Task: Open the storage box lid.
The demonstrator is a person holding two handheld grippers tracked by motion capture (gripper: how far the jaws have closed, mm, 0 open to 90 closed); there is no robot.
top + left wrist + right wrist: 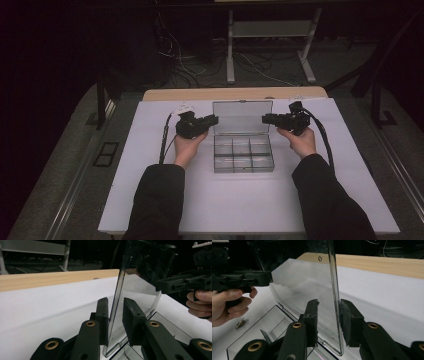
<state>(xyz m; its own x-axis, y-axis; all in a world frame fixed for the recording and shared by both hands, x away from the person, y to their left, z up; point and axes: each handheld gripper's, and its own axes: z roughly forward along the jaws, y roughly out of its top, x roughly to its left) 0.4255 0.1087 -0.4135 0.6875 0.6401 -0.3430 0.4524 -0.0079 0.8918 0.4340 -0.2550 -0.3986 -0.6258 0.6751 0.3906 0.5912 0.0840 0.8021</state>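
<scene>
A clear plastic compartment box (243, 156) lies open mid-table with its lid (242, 117) standing upright at the back. My left gripper (215, 120) is at the lid's left edge. In the left gripper view its jaws (115, 307) straddle that edge (113, 315): one pad is close against it and a gap shows at the other. My right gripper (265, 119) is at the lid's right edge. In the right gripper view its jaws (329, 308) straddle the edge (336, 302), with a gap on the box side. Both grippers are open. The box's compartments look empty.
The box rests on a white board (150, 200) with a wooden strip (235, 93) along its back edge. A small brownish item (239, 323) lies on the white surface beside the hand. On the floor beyond the table are a white frame (270, 30) and cables (185, 65).
</scene>
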